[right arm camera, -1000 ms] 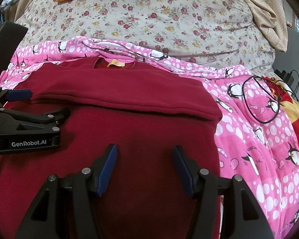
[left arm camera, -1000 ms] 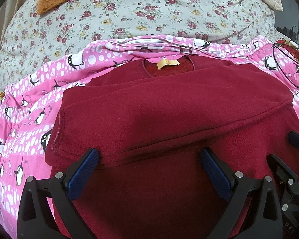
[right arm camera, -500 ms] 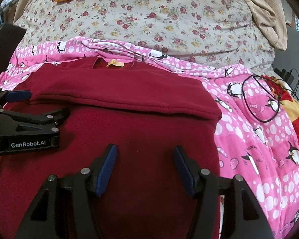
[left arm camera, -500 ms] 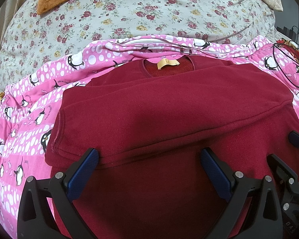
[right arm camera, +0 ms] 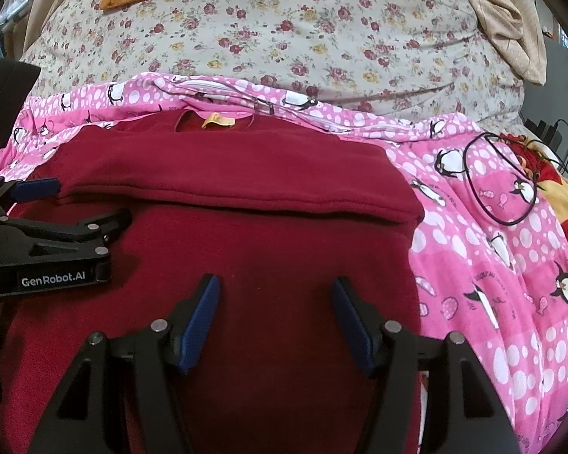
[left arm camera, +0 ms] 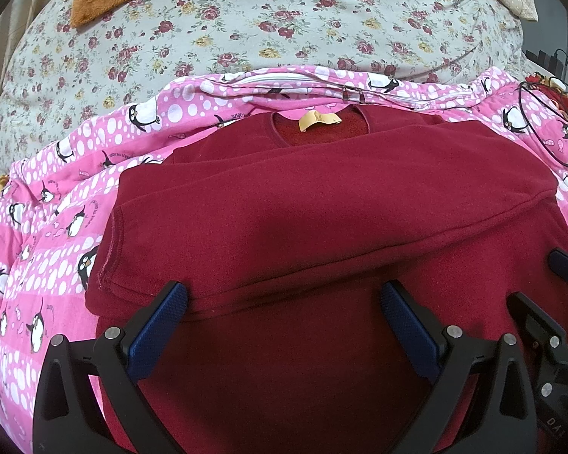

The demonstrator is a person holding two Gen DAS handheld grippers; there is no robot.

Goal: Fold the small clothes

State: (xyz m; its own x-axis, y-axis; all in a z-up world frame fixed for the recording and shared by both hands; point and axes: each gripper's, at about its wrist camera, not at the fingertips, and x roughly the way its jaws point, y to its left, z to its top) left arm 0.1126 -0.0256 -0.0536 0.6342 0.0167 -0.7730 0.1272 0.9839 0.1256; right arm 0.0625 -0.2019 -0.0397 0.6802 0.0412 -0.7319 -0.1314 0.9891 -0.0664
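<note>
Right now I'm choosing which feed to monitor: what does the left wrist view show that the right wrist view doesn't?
Only the left wrist view shows the folded sleeve's stitched cuff. Only the right wrist view shows the beige cloth and the left gripper's GenRobot.AI label. Both show the dark red fleece sweater with its yellow neck tag, the pink penguin blanket, the black wire loop and open grippers.
</note>
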